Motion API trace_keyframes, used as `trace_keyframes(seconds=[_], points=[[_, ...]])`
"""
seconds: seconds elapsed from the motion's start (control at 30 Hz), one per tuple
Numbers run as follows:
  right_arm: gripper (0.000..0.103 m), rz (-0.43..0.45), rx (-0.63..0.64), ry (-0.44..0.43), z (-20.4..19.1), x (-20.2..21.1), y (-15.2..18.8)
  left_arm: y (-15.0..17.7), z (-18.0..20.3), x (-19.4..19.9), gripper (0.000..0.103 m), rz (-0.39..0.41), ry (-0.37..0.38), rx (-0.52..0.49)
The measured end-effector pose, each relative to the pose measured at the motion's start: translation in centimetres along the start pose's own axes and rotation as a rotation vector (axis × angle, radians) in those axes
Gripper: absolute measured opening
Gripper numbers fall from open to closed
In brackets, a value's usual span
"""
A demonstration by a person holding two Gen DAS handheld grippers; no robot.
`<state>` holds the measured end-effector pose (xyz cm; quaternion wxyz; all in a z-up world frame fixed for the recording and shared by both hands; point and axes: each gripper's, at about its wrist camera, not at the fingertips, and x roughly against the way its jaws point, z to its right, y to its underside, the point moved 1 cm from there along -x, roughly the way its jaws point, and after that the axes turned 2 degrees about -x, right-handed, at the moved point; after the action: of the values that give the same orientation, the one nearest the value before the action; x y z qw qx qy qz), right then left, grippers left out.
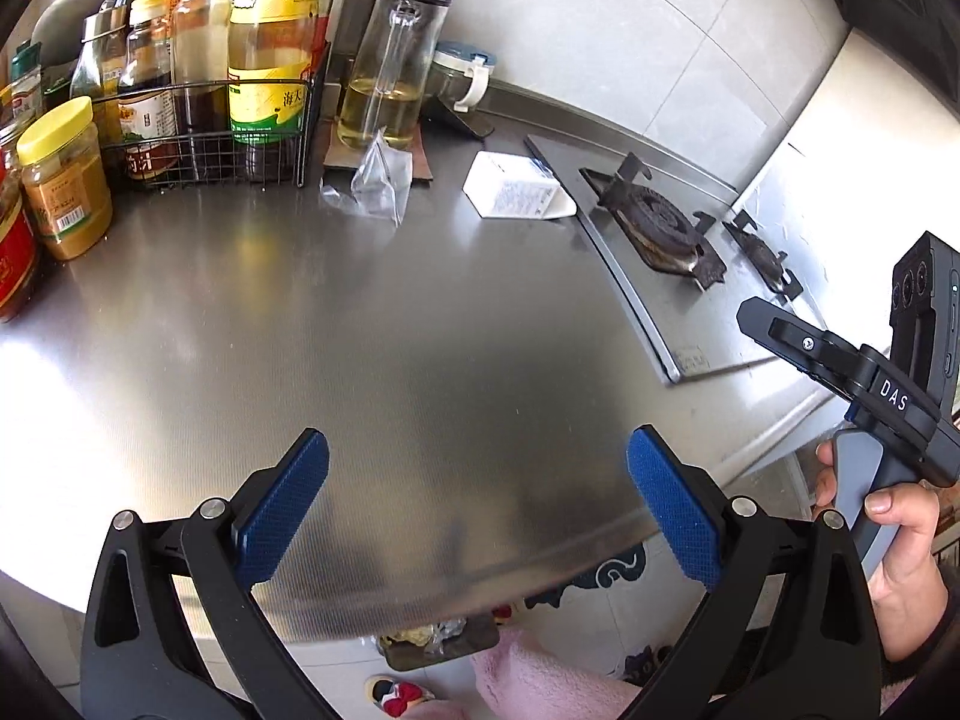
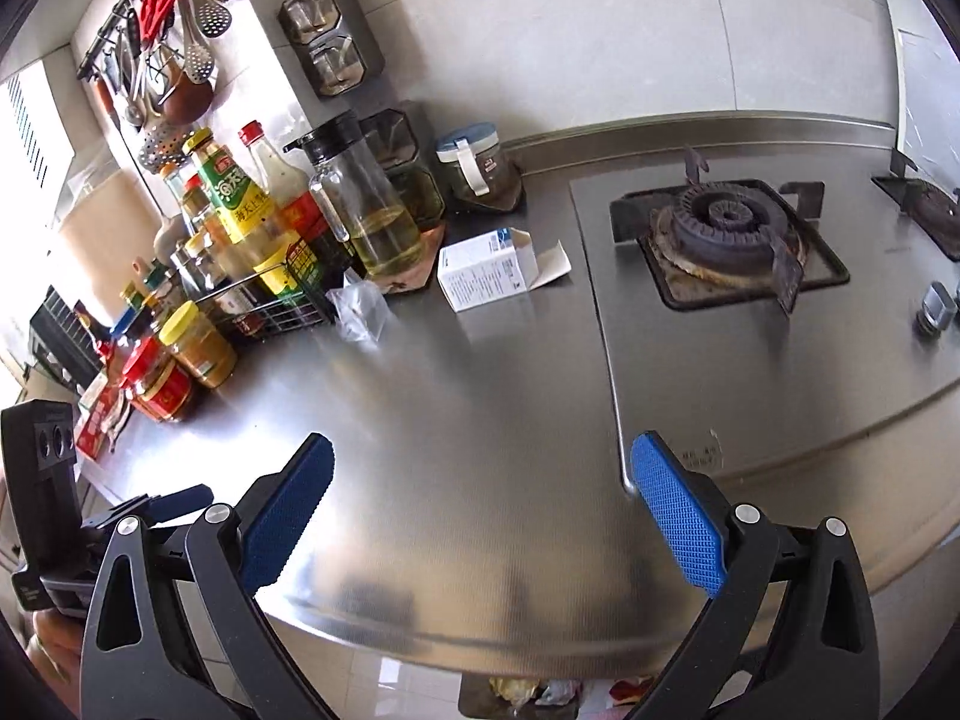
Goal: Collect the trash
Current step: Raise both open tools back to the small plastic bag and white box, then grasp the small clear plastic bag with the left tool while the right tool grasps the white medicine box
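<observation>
A crumpled clear plastic bag [image 1: 375, 183] lies on the steel counter [image 1: 360, 330] in front of the oil jug; it also shows in the right wrist view [image 2: 360, 309]. An open white carton box [image 1: 519, 192] lies to its right, beside the stove, and shows in the right wrist view [image 2: 492, 270]. My left gripper [image 1: 477, 480] is open and empty above the counter's near part, far from both. My right gripper [image 2: 480, 486] is open and empty over the counter's front edge. A bin with trash [image 2: 522, 693] sits on the floor below the edge.
A wire rack of sauce bottles [image 1: 216, 120], jars [image 1: 63, 180] and a glass oil jug [image 1: 390, 72] crowd the back left. A gas stove [image 2: 732, 240] fills the right side. The right gripper's body [image 1: 870, 384] shows in the left wrist view.
</observation>
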<state>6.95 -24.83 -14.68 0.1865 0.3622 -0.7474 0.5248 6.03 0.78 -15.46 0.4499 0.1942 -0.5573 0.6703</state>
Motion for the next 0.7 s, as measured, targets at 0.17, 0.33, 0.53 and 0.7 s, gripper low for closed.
trace_keyframes(seconds=[0.17, 0.33, 0.53, 0.7], points=[[0.1, -0.015, 0.035, 0.003, 0.2, -4.1, -4.2, -4.4, -1.1, -2.6, 0.094, 0.033, -0.026, 0.006], [0.1, -0.028, 0.07, 0.019, 0.4, -8.8, -7.9, -8.4, -2.8, -6.3, 0.089, 0.056, -0.051, 0.014], [0.1, -0.046, 0.116, 0.005, -0.5, -13.9, -11.0, -11.7, -4.7, -10.6, 0.08, 0.031, -0.061, 0.031], [0.1, -0.111, 0.122, 0.019, -1.5, -17.4, -11.8, -13.3, -5.4, -12.6, 0.079, 0.019, -0.067, 0.021]])
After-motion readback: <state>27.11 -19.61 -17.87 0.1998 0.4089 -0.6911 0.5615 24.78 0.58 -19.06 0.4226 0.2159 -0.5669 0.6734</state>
